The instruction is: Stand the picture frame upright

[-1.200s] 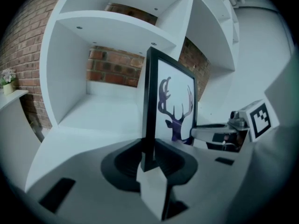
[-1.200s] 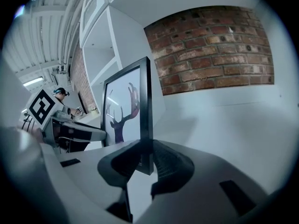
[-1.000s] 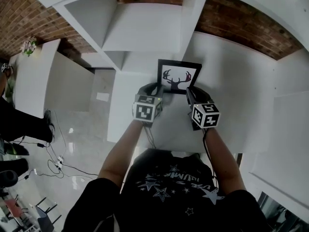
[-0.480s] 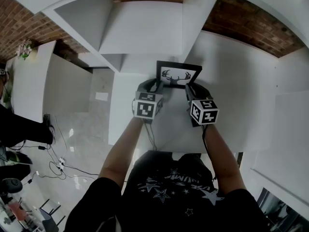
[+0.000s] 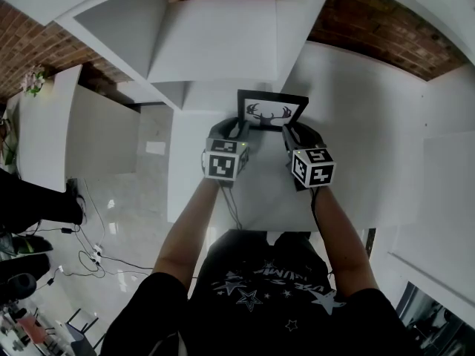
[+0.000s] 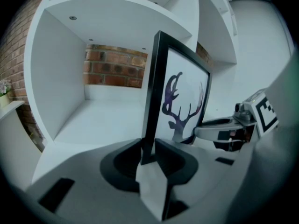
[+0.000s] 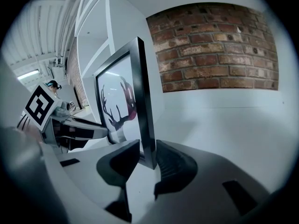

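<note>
**Frame up, both grips on**

Your left gripper [image 5: 239, 129] and right gripper [image 5: 289, 130] each pinch a lower side edge of the picture frame [image 5: 272, 110], steadying it. It stands near-upright on the white shelf [image 5: 252, 191], before the open cubby [image 5: 215, 43].

A white worktop [image 5: 371, 139] runs along a red brick wall [image 5: 378, 32]. At its back stands a white shelf unit [image 5: 215, 43] with open compartments, and brick shows at the rear of one. Left of the worktop lies a glossy pale floor [image 5: 126, 199], with cables [image 5: 85, 254] trailing across it. Farther left is a white table [image 5: 44, 132] bearing pale pink flowers [image 5: 33, 78]. A strip light [image 7: 29, 73] glows on the ceiling.
</note>
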Action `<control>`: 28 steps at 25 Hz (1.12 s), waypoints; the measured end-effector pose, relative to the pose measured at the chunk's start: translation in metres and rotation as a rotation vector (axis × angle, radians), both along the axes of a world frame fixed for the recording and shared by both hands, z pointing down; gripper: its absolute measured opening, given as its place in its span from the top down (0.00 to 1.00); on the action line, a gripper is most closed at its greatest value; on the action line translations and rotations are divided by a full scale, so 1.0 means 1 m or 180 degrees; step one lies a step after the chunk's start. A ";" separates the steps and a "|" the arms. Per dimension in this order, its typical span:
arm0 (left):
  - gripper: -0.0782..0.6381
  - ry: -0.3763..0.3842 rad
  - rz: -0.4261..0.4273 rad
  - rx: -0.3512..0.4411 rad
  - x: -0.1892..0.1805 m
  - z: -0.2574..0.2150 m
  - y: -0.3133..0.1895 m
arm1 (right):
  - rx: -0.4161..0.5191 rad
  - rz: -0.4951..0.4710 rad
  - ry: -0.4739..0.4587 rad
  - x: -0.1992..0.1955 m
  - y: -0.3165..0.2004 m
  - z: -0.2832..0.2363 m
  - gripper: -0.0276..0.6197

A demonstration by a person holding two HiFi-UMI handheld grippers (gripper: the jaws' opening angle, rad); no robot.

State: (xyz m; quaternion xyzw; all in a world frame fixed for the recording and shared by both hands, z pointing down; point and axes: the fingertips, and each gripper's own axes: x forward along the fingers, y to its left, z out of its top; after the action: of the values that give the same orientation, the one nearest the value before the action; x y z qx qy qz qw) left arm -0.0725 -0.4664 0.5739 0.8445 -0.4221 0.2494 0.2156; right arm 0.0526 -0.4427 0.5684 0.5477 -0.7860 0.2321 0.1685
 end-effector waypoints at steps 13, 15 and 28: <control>0.70 0.0048 -0.0074 -0.0041 -0.015 -0.004 0.024 | -0.0083 0.0116 -0.0006 0.013 0.027 -0.002 0.72; 0.70 0.0070 -0.0116 -0.0048 -0.018 -0.004 0.035 | -0.0067 0.0119 0.0022 0.016 0.036 -0.004 0.72; 0.70 0.0085 -0.0116 0.0131 -0.010 -0.037 0.127 | 0.0174 0.0100 -0.0076 0.020 0.119 -0.038 0.72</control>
State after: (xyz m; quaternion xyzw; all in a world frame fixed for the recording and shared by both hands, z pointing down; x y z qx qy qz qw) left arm -0.0823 -0.3392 0.5366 0.8442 -0.4395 0.2253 0.2084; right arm 0.0730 -0.3240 0.5306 0.5615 -0.7854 0.2196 0.1404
